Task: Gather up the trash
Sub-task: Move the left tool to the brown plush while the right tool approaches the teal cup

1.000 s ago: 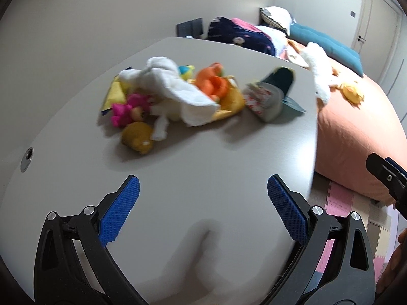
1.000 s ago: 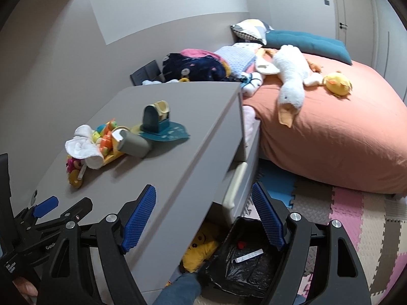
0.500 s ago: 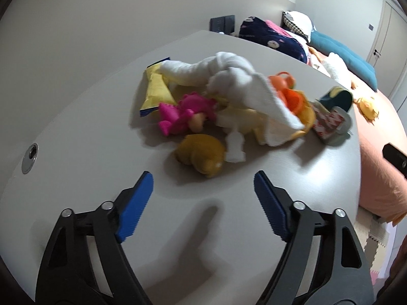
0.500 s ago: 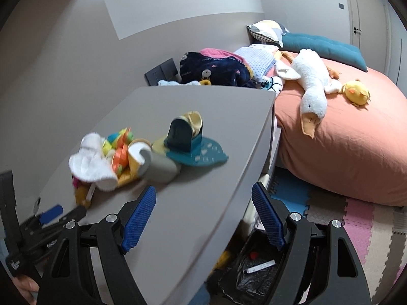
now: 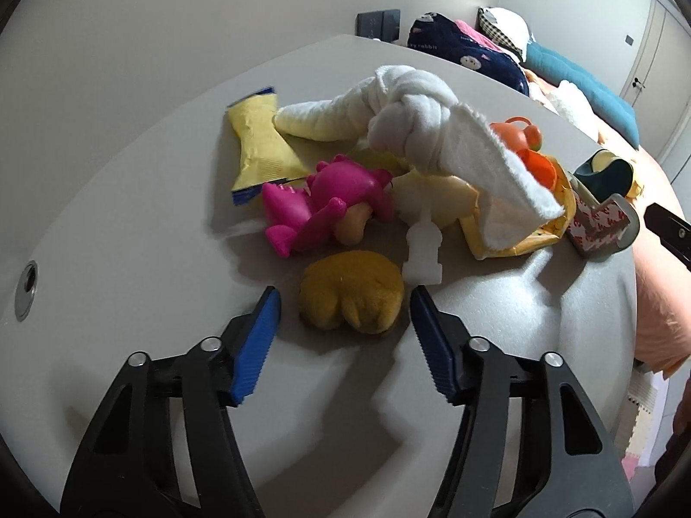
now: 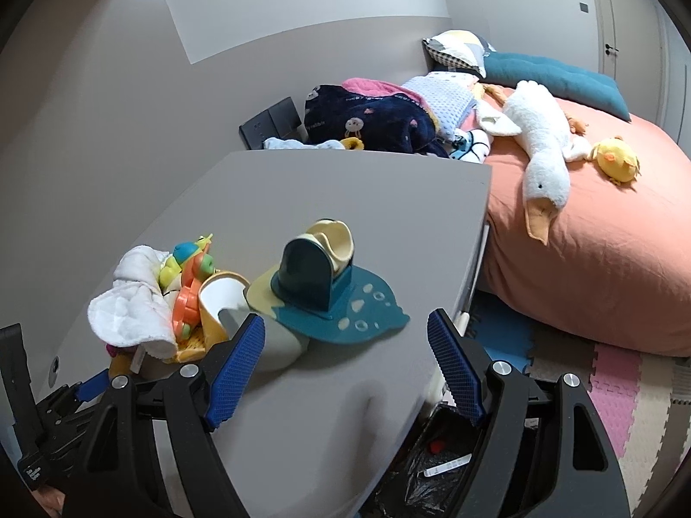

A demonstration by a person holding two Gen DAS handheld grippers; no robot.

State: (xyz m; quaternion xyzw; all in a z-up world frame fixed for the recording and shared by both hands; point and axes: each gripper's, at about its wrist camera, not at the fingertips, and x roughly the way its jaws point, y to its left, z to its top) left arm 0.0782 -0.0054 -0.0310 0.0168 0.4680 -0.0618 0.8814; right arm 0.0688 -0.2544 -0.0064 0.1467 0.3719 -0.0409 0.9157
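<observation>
Brought closer since earlier, the left gripper [image 5: 343, 321] is closing around the untouched mustard plush lump [image 5: 352, 295], wrappers at twelve o'clock uncollected, the right gripper [image 6: 345, 356] held apart, empty.

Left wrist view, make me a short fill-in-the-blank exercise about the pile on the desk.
1. The toy figure lying beside the yellow wrapper is coloured ____.
2. The white cloth is tied in a ____.
3. The mustard-yellow plush lies just ahead of the left tongs, whose pads are coloured ____.

Missing words: pink; knot; blue
</observation>
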